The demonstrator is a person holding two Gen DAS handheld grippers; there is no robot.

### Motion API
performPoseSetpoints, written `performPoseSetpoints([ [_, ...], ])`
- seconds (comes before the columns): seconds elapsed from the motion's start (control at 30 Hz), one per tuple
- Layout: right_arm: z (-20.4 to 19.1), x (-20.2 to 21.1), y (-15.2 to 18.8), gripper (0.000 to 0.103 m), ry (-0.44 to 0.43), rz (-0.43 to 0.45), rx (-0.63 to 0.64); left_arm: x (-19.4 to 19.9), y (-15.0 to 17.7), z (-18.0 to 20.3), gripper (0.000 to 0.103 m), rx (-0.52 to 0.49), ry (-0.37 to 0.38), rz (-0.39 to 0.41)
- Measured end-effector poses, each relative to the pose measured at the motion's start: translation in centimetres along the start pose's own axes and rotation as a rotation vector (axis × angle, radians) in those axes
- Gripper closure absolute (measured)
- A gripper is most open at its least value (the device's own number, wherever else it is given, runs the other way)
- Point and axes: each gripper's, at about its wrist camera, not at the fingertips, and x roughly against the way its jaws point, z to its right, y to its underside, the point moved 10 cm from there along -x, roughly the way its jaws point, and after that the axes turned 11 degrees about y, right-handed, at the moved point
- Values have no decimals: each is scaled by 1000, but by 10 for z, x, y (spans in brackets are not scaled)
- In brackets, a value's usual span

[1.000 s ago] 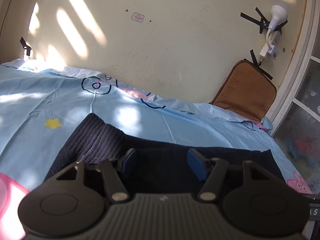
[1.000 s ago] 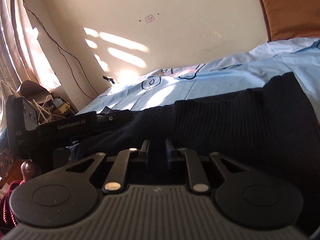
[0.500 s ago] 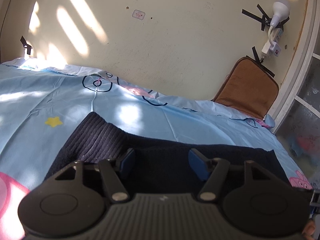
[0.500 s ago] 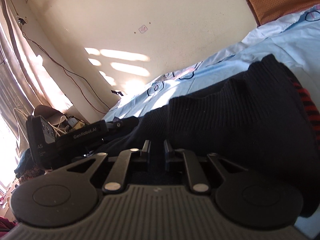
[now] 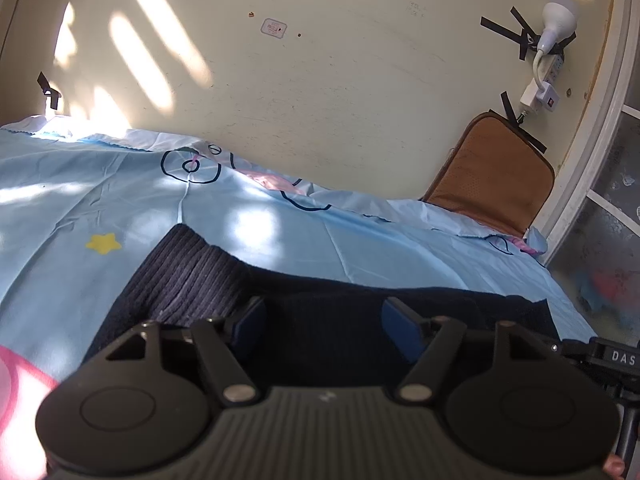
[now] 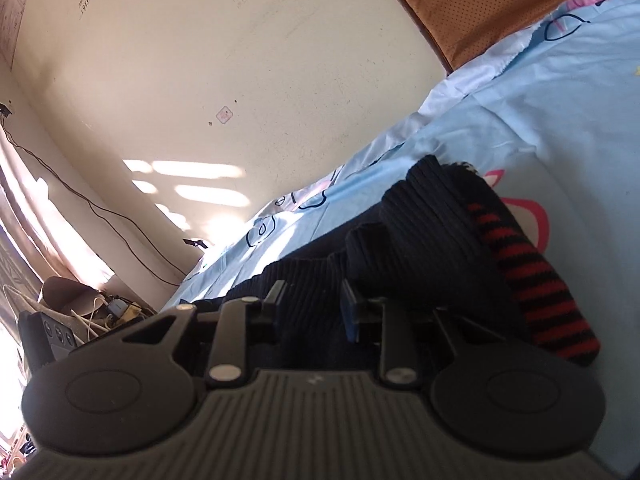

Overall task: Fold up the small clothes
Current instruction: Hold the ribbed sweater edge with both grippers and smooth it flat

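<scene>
The left gripper (image 5: pixel 324 322) sits low over a dark navy knitted garment (image 5: pixel 192 280), its blue pads (image 5: pixel 250 320) spread wide with the knit lying loose beneath and between them, not pinched. Its jaws have just been opening further. The right gripper (image 6: pixel 310 308) is rolled to one side and nosed into the same dark knitwear (image 6: pixel 420 236); its jaws have also just been opening, and now stand a little apart with ribbed fabric bunched between the pads but, as far as the view shows, no longer pressed.

Just beyond the right gripper the garment is heaped into thick ribbed rolls, with a red-and-black striped cuff or hem (image 6: pixel 536 280) lying along its far side. From the left wrist view the knit spreads flat across the light blue cartoon-print bedsheet (image 5: pixel 100 208), a paler ribbed band at its left end. Farther off, a brown cushion (image 5: pixel 492 176) leans on the cream wall (image 5: pixel 320 80), where a white bulb and power strip (image 5: pixel 548 52) are taped up.

Judged from this, a fold has just been laid and both grips are letting go. The risks: the thick knit may spring back and unroll once freed, since the right side is bunched rather than flat; and fabric may snag on a pad as either gripper draws away, dragging the fold askew.
</scene>
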Motion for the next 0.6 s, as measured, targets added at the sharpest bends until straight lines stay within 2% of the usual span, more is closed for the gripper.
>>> performPoseSetpoints([
  [0.6, 1, 0, 0, 67, -11, 10, 0, 0, 0, 1, 29, -1, 0, 0],
])
